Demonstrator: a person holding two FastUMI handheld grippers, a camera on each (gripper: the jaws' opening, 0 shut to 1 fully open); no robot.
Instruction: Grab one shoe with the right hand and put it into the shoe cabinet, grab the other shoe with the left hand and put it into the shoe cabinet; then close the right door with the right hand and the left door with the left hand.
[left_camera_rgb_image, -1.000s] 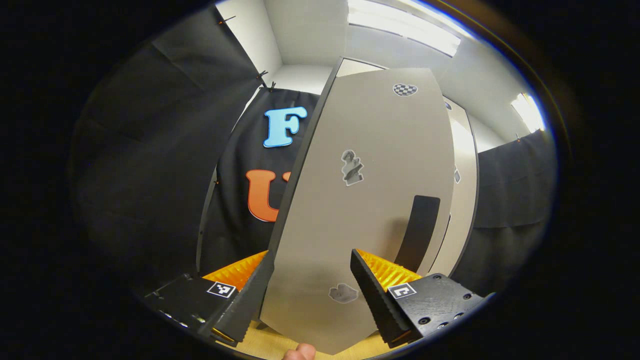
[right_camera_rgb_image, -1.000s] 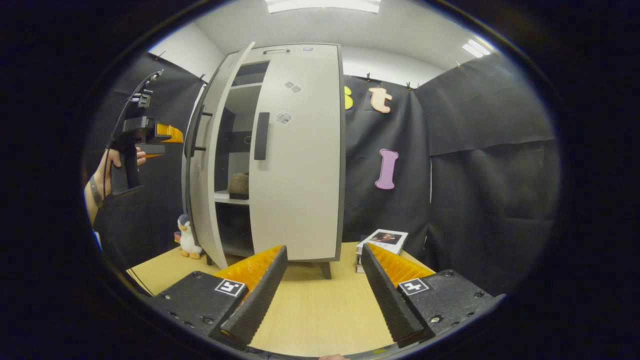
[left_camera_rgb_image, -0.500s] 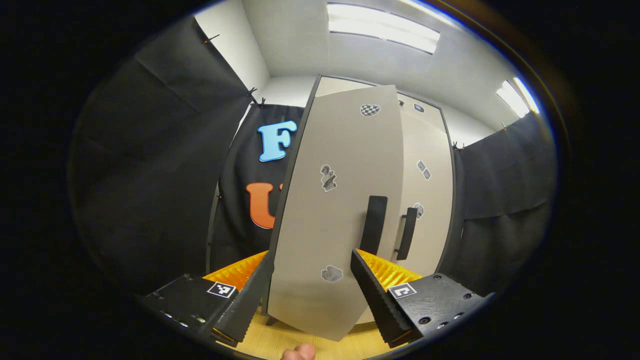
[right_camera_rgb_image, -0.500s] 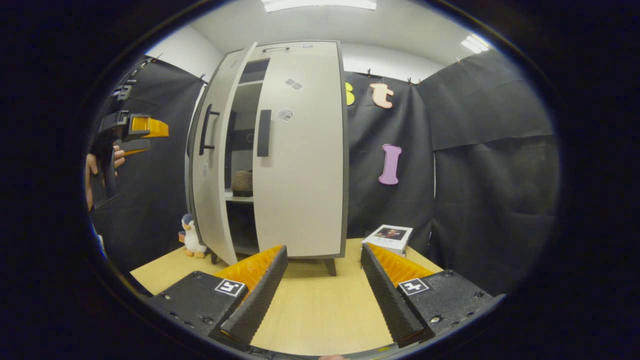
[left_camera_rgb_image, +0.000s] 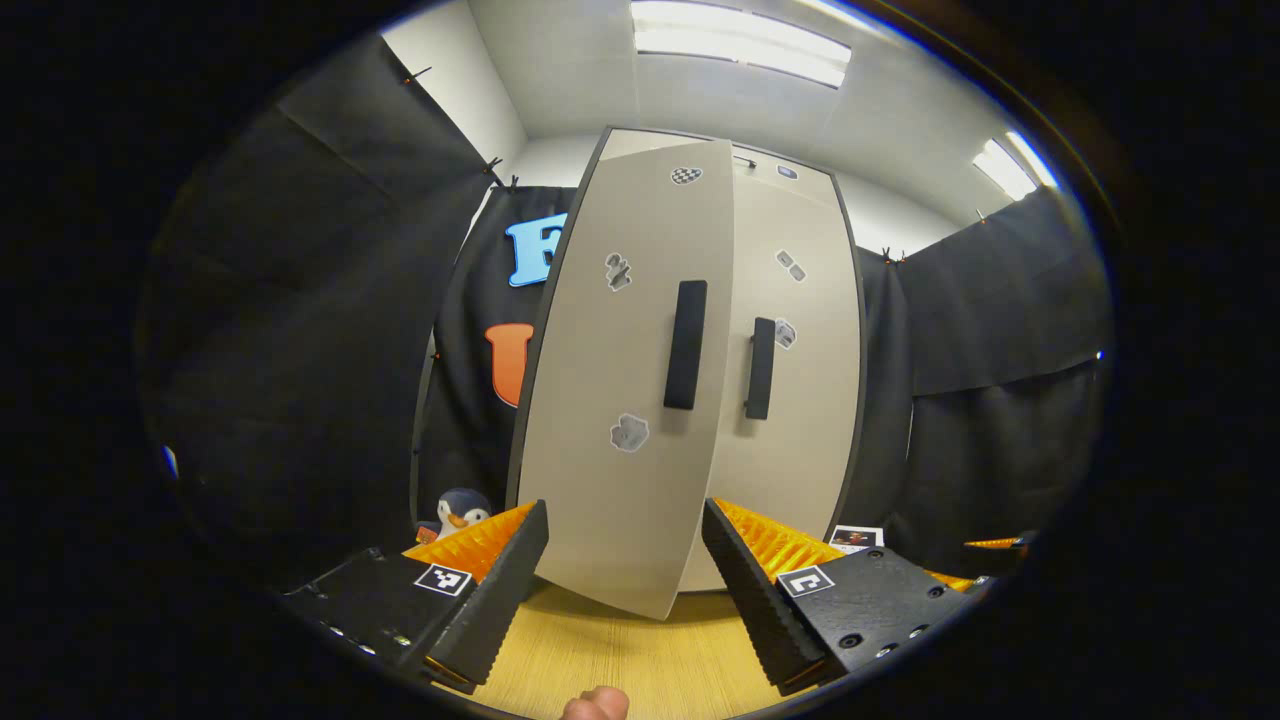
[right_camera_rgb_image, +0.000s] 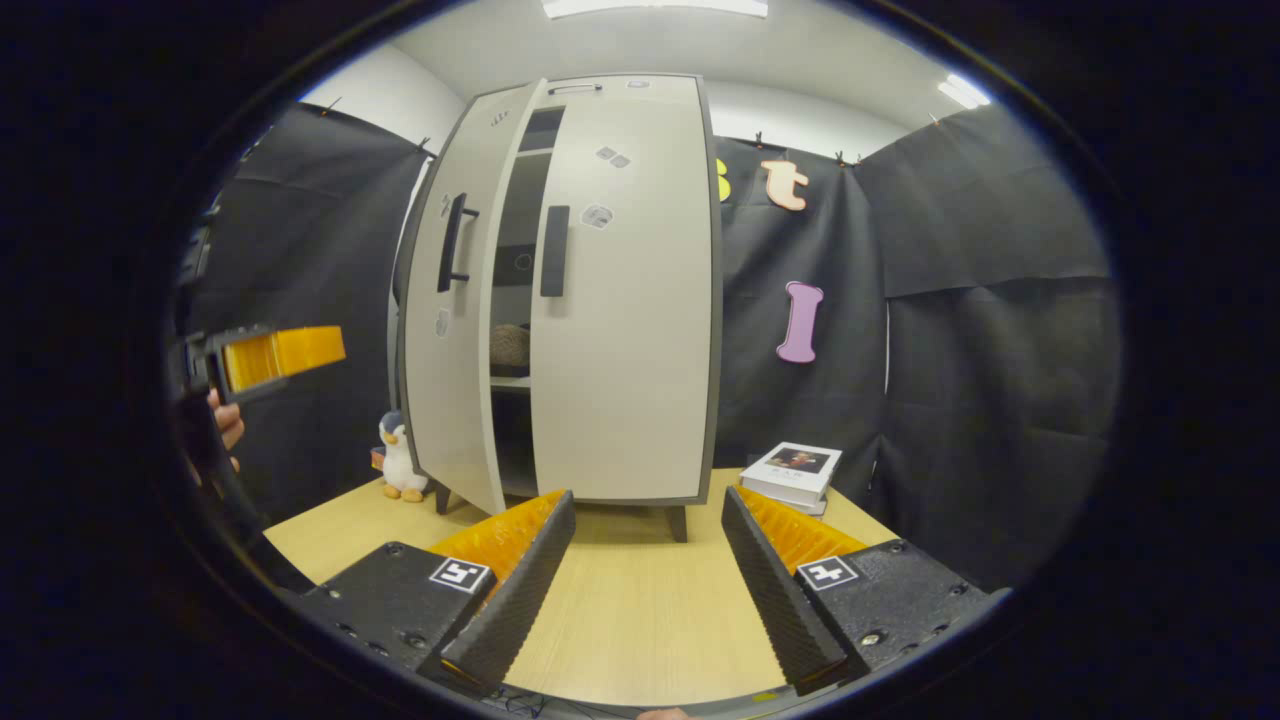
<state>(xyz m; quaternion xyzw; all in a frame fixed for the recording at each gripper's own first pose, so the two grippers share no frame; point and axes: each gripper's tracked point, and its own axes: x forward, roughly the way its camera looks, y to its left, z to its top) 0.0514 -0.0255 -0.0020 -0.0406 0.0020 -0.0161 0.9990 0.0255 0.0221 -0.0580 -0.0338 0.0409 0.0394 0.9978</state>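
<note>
The left door (right_camera_rgb_image: 450, 300) has swung nearly shut since a second ago; the empty, spread left gripper (left_camera_rgb_image: 625, 590) backs away from the shoe cabinet (right_camera_rgb_image: 630, 300), closing almost complete.

The left tongs (left_camera_rgb_image: 625, 590) have two long wedge-shaped fingers (left_camera_rgb_image: 500, 600) with ribbed inner faces, each seated on a dark block. At 7 and 5 o'clock each block carries a small white square tag with a black pattern, and the 5 o'clock block shows several round screws. The right tongs (right_camera_rgb_image: 645, 590) have the same build: ridged fingers (right_camera_rgb_image: 775, 590), tagged blocks, screw heads. A fingertip (left_camera_rgb_image: 595, 705) shows at 6 o'clock.
</note>
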